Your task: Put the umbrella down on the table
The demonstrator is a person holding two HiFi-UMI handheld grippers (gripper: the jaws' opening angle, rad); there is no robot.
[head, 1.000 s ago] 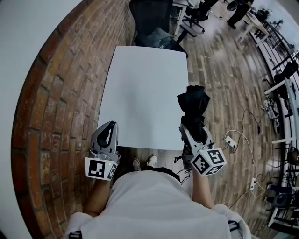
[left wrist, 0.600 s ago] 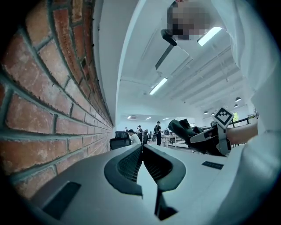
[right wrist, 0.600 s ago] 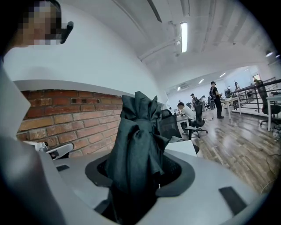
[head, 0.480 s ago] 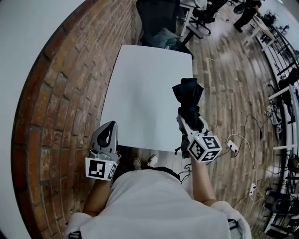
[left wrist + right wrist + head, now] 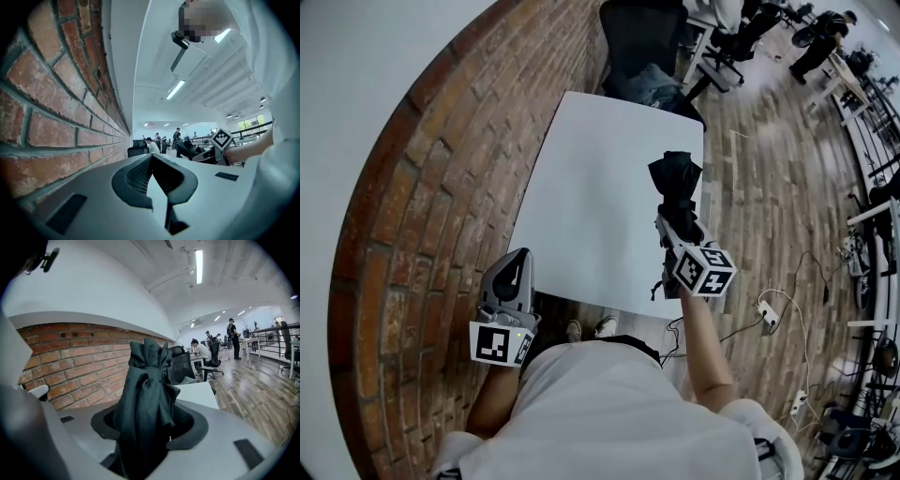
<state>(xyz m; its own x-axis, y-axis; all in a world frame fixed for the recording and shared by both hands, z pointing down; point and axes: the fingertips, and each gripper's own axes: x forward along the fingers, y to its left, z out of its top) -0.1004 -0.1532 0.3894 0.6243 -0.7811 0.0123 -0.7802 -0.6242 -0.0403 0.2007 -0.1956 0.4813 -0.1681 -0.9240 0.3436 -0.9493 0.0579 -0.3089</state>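
A folded black umbrella [image 5: 677, 190] [image 5: 145, 380] sticks out forward from my right gripper [image 5: 673, 228] [image 5: 147, 411], which is shut on its bundled fabric. Seen from the head view, the umbrella hangs over the right side of the white table [image 5: 591, 187], close to its right edge. Whether it touches the tabletop I cannot tell. My left gripper [image 5: 517, 260] [image 5: 151, 156] stays at the table's near left corner beside the brick wall, its tips together with nothing between them.
A brick wall [image 5: 422, 187] runs along the table's left side. A black office chair [image 5: 642, 37] with a grey garment [image 5: 654, 86] stands at the far end. Cables and a power strip [image 5: 766, 314] lie on the wooden floor to the right. People sit at distant desks.
My right gripper has carried the umbrella forward and down, from beyond the table's right edge to over the tabletop. The left gripper has hardly moved.
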